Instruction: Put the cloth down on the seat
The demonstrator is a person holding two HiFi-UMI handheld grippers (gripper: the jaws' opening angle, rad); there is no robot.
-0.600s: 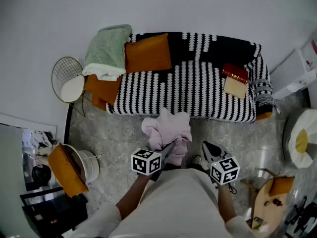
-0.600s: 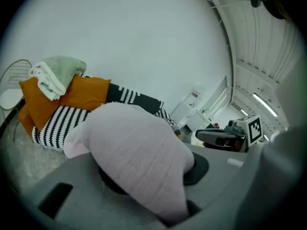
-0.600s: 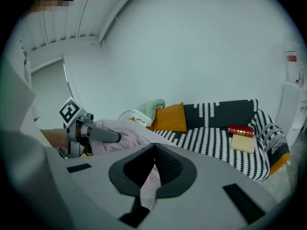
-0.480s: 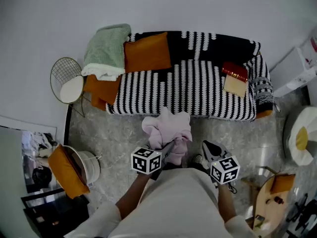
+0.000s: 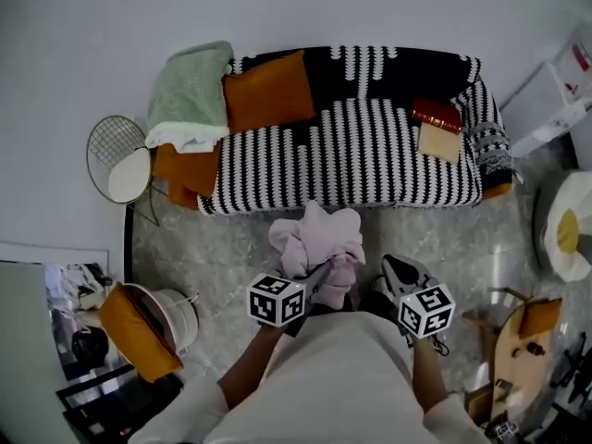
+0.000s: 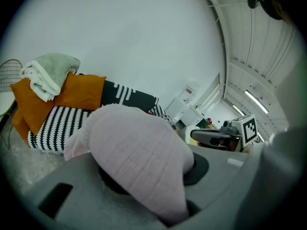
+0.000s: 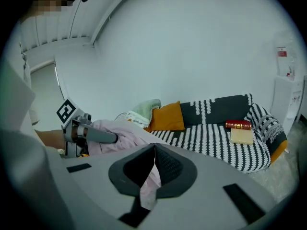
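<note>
Jaws of the left gripper (image 5: 321, 274) are clamping the bunched pink cloth (image 5: 314, 240), which is hanging over the marble floor (image 5: 231, 239) just before the striped sofa seat (image 5: 361, 160). The right gripper (image 7: 154, 159), jaws pressed together, is pinching a thin fold of it.

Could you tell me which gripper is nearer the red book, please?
Right. The right gripper is nearly straight in front of the red book; the left gripper is farther off to its left.
</note>
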